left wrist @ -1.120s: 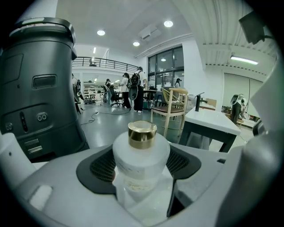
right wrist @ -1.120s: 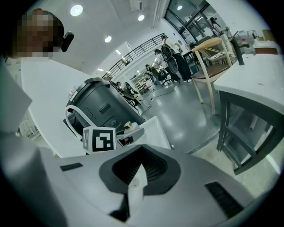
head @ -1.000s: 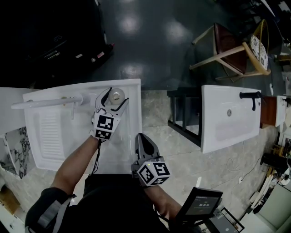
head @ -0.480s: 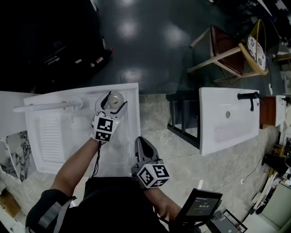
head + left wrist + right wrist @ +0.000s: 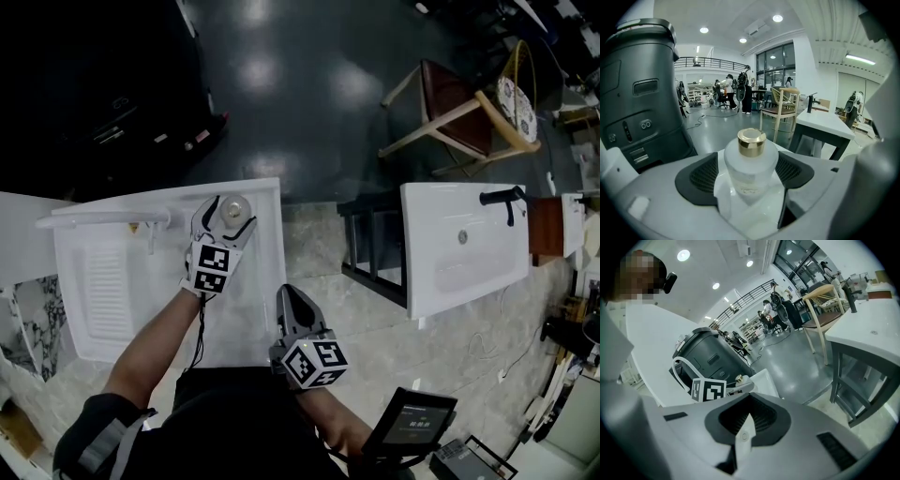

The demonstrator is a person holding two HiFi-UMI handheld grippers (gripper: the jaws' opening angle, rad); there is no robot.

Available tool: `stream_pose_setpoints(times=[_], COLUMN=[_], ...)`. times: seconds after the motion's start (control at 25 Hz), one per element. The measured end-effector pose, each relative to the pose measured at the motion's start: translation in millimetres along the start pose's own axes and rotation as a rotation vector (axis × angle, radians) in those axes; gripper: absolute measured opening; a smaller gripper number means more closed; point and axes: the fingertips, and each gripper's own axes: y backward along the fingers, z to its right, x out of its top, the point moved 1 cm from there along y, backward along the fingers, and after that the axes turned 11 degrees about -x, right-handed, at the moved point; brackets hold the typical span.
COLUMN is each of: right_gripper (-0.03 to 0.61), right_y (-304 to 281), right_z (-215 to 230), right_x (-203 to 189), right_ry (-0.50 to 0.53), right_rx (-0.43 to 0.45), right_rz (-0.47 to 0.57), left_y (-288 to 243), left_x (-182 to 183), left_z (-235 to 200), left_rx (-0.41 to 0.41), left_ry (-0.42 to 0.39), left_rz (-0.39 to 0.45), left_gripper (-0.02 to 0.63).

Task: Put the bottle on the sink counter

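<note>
Bottle [image 5: 750,164] looks frosted in left gripper view only.

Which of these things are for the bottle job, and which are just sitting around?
For the job:
- bottle, standing on the sink counter
- left gripper, jaws just been opening, bottle between them

Just sitting around:
- right gripper, shut and empty
- chair
- second sink
- white faucet
- dark machine
</note>
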Motion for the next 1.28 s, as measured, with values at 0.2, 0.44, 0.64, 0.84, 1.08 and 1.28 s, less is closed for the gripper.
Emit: stream_pose_setpoints(times=[0.2, 0.44, 0.64, 0.84, 1.08, 1.28], right_gripper=[-0.005, -0.005, -0.005, -0.005, -0.005, -0.005], right_y=[4.0, 12.1, 20.1, 26.3, 36.8, 43.3], right_z=[-7.2, -16.5, -21.0, -30.0, -45.7, -52.4], right_x=[2.3, 2.8, 9.5, 9.6, 17.6, 29.6], right_ry=[0.002, 0.006, 0.010, 0.017, 0.035, 0.074], right_rx=[0.011, 0.037, 0.054, 0.069, 0.102, 0.112], right_rz=[0.013, 0.015, 0.029, 0.027, 0.047, 0.085], left_y=[18.6, 61.0, 98.1, 126.9, 163.8, 186.2], left_x=[0.2, -5.2, -2.3, -3.9, 4.9, 18.6], left_z=[5.4, 26.0, 51.4, 84.6, 114.0, 113.0], left_rx=[-0.003, -0.052, -0.120, -0.175, -0.219, -0.199], left_ry=[0.023, 0.088, 0.177, 0.267, 0.324, 0.317], left_rz=[0.005, 0.004, 0.032, 0.056, 0.107, 0.150], left_gripper=[0.364, 0.364, 0.364, 0.362, 0.360, 0.342])
